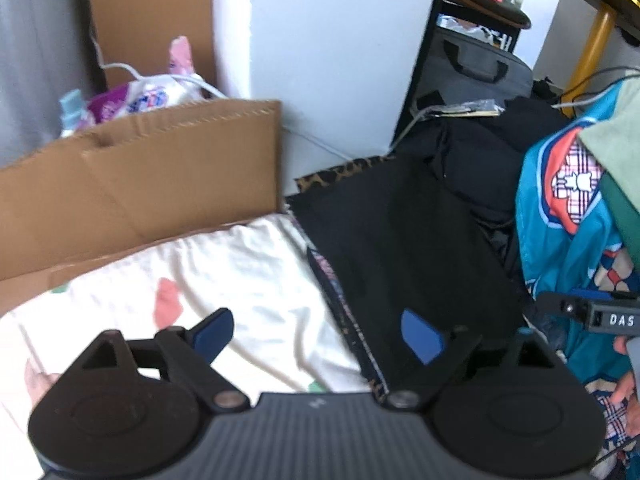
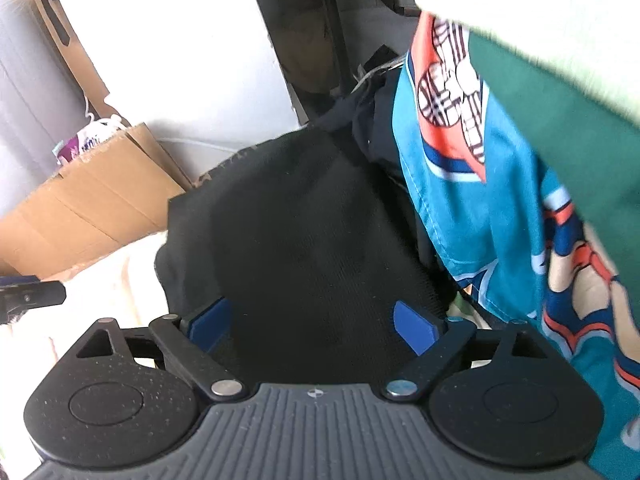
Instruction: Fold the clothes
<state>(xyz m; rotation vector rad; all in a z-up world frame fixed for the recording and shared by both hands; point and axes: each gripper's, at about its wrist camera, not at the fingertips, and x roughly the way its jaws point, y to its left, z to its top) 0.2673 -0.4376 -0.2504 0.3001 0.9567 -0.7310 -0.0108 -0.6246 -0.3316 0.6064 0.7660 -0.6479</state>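
Black folded garment (image 2: 304,232) lay just ahead of the right claw (image 2: 312,328), released; left claw (image 1: 320,332) released, over its edge.

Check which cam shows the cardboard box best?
Left wrist view: the cardboard box fills the upper left, its front flap whole, packets inside visible. The right wrist view has it small and distorted at the left edge.
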